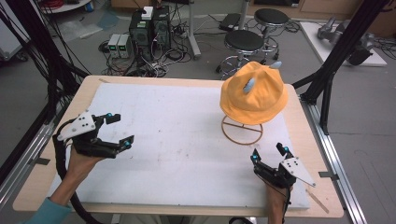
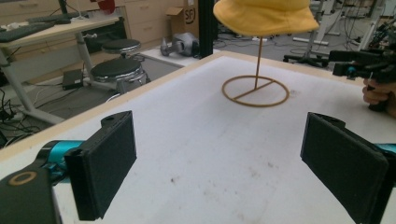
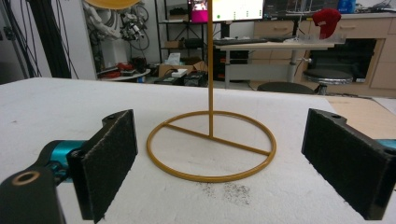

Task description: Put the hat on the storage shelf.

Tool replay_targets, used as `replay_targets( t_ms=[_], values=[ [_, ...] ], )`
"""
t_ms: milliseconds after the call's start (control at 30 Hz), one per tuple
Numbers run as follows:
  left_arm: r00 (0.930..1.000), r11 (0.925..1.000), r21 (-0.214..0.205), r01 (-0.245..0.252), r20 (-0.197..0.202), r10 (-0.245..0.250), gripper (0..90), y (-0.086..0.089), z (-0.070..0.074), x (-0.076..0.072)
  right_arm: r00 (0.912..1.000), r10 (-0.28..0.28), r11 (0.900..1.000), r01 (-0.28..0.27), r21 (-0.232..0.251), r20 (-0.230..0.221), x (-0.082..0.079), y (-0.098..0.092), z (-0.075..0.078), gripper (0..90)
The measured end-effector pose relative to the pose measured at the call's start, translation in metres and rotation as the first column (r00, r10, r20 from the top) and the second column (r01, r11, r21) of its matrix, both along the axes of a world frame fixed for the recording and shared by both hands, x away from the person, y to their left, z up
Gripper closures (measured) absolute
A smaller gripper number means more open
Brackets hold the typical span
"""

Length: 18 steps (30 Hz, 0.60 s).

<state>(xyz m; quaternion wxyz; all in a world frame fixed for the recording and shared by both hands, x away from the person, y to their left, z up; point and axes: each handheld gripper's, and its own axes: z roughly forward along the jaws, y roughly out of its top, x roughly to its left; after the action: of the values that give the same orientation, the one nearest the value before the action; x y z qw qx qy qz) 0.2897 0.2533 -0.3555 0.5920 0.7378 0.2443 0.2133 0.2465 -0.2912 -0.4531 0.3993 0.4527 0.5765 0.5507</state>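
A soft orange bucket hat (image 1: 252, 92) with two grey horns sits atop a thin gold wire stand (image 1: 242, 130) with a ring base, at two o'clock on the white-padded counter (image 1: 177, 140). The left hand-held gripper (image 1: 119, 130) and the right hand-held gripper (image 1: 269, 154) are both spread wide, empty, felt pads facing.

On the table: one orange bucket hat (image 1: 252, 92), one ring-based wire hat stand (image 1: 242, 130), two handheld grippers; two stools behind.
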Motion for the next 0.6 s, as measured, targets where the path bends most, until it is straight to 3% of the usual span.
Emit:
replay_targets(
  t_ms=[233, 400, 500, 600],
  values=[
    [0.9992, 0.9998, -0.01, -0.018, -0.035, 0.018, 10.6, 0.006, -0.029, -0.004, 1.0, 0.001, 1.0, -0.001, -0.007, 0.002, 0.0, 0.0, 0.0, 9.3],
    [0.9965, 0.9978, -0.001, -0.066, -0.051, 0.066, 10.6, 0.011, -0.046, -0.005, 1.0, 0.002, 1.0, -0.002, -0.007, 0.0, 0.0, 0.0, 0.0, 9.3],
    [0.9958, 0.9957, -0.02, -0.091, -0.018, 0.09, 10.5, 0.012, -0.052, -0.008, 1.0, 0.002, 1.0, -0.002, -0.006, -0.001, 0.0, 0.001, 0.0, 9.2],
    [0.994, 0.9938, -0.033, -0.106, -0.03, 0.105, 10.5, 0.013, -0.063, -0.011, 1.0, 0.002, 1.0, -0.002, -0.002, 0.001, 0.0, 0.0, 0.0, 9.3]
  ],
)
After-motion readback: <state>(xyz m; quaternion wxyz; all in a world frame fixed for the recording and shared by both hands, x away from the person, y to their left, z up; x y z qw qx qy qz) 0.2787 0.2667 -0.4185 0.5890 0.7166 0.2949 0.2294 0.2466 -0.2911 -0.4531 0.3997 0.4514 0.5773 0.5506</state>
